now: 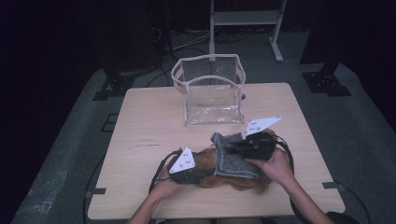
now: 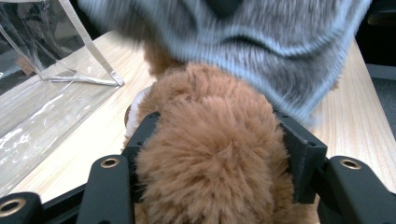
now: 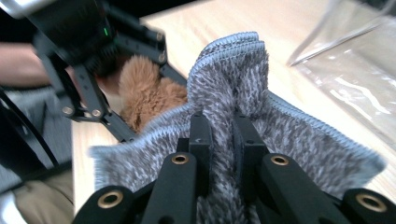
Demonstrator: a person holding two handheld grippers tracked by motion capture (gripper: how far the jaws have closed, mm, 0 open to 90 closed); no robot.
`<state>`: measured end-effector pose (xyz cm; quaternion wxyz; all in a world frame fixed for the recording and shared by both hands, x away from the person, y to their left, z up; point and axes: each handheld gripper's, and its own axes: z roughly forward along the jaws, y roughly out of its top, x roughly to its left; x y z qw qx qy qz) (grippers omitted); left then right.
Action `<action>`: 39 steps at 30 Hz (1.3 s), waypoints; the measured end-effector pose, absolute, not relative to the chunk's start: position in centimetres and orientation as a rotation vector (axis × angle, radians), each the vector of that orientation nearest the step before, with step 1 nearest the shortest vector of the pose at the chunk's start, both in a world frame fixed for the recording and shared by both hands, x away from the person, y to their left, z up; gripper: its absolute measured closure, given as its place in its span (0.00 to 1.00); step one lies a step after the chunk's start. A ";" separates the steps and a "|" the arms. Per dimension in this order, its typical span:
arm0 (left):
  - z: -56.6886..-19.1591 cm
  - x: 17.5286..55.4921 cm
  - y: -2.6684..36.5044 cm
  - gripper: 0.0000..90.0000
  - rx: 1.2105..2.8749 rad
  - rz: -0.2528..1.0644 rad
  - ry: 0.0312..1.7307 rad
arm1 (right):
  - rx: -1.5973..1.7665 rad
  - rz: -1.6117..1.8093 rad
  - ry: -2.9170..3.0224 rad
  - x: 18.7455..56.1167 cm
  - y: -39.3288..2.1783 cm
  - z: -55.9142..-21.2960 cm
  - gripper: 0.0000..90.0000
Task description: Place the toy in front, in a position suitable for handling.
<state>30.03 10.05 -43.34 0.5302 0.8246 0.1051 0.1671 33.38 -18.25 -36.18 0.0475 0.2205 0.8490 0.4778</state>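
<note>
Brown plush toy point(image 2: 205, 154) clamped in left hand-held gripper point(image 2: 215, 154), grey cloth point(image 3: 233, 93) pinched in right hand-held gripper point(image 3: 223, 140)

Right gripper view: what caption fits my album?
Right gripper pinching a grey fuzzy cloth above a brown plush toy.

Both forearms come in from the lower edge of the high view and meet close together over the counter. The left hand point(image 1: 164, 183) holds the left gripper point(image 1: 198, 169), which points toward the right; its jaws stand partly apart and press on both sides of something between them. The right hand point(image 1: 276, 165) holds the right gripper point(image 1: 233, 148), which points to the left. Its jaws are nearly together and pinch something thin between the pads.
</note>
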 end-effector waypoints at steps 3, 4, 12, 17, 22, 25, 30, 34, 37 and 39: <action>-43.4 30.1 10.1 0.45 1.962 0.392 0.258 | 0.718 1.515 2.525 32.9 -20.8 -35.5 0.89; -43.4 30.1 10.1 0.45 1.962 0.392 0.258 | 0.737 1.525 2.511 32.9 -21.6 -35.4 0.89; -43.4 30.1 10.1 0.45 1.964 0.391 0.254 | 0.862 1.583 2.489 33.1 -24.1 -36.7 0.89; -43.4 30.0 10.0 0.45 1.968 0.395 0.239 | 0.853 1.586 2.543 33.9 -22.1 -37.2 0.89; -43.3 30.0 10.0 0.45 1.976 0.401 0.227 | 0.753 1.494 2.605 34.0 -18.7 -36.8 0.89; -43.4 30.0 10.1 0.44 1.973 0.395 0.232 | 0.748 1.471 2.619 34.2 -17.9 -36.8 0.89; -43.4 30.0 10.1 0.45 1.976 0.393 0.238 | 0.749 1.456 2.628 33.8 -19.1 -37.0 0.89; -43.5 29.9 10.1 0.45 1.976 0.392 0.237 | 0.771 1.458 2.629 32.9 -21.2 -37.3 0.89; -43.5 30.0 10.1 0.45 1.976 0.391 0.242 | 0.790 1.454 2.612 32.1 -23.1 -37.0 0.89; -43.5 30.0 10.2 0.45 1.975 0.388 0.248 | 0.805 1.479 2.593 31.8 -24.0 -36.7 0.88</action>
